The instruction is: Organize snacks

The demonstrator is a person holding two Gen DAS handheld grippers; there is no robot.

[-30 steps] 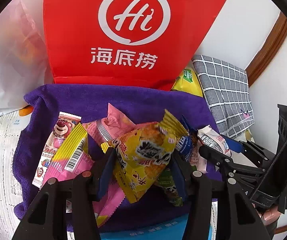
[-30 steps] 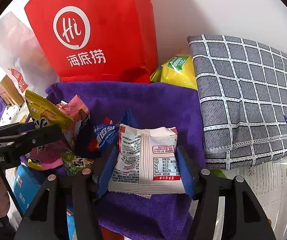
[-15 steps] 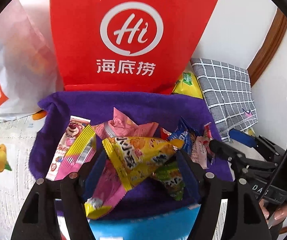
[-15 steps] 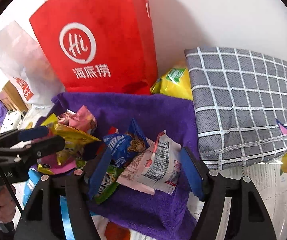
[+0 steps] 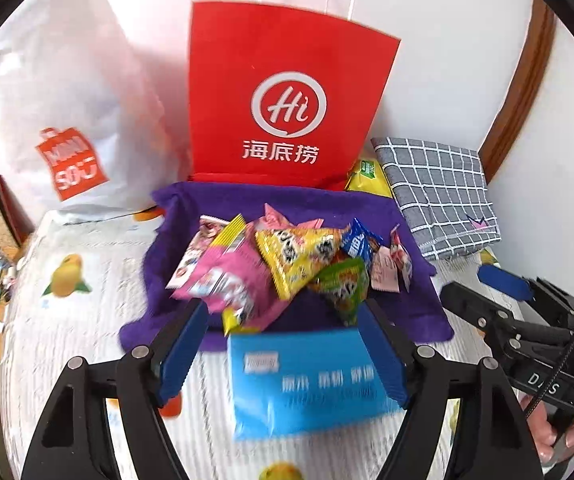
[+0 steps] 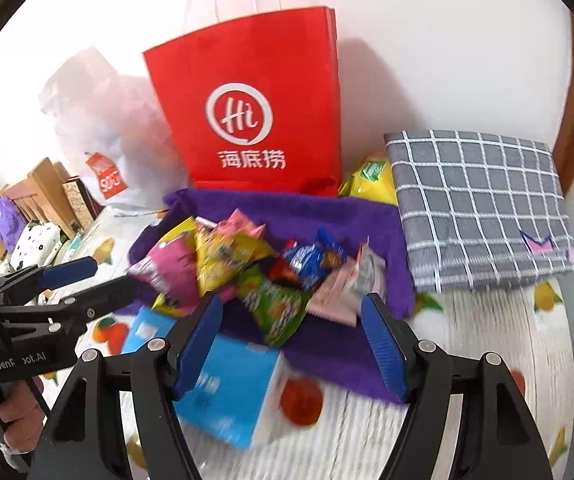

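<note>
Several snack packets lie in a pile on a purple towel (image 5: 191, 216) (image 6: 367, 220): a pink one (image 5: 227, 280), a yellow one (image 5: 299, 252) (image 6: 227, 256), a green one (image 5: 345, 284) (image 6: 275, 304), a blue one (image 5: 361, 242) (image 6: 311, 260) and a white-pink one (image 5: 391, 268) (image 6: 347, 284). My left gripper (image 5: 283, 350) is open and empty, pulled back in front of the pile. My right gripper (image 6: 293, 344) is open and empty, also back from the pile. Each gripper shows in the other's view, the right (image 5: 487, 292) and the left (image 6: 83, 280).
A blue tissue pack (image 5: 307, 380) (image 6: 227, 388) lies in front of the towel. A red paper bag (image 5: 283, 100) (image 6: 255, 100) stands behind it, with a white plastic bag (image 5: 71, 120) to its left. A grey checked cushion (image 5: 439, 192) (image 6: 479, 208) and a yellow bag (image 6: 371, 180) lie at the right.
Both grippers opened, letting go of the yellow packet and the white-pink packet onto the pile, then drew back from the towel.
</note>
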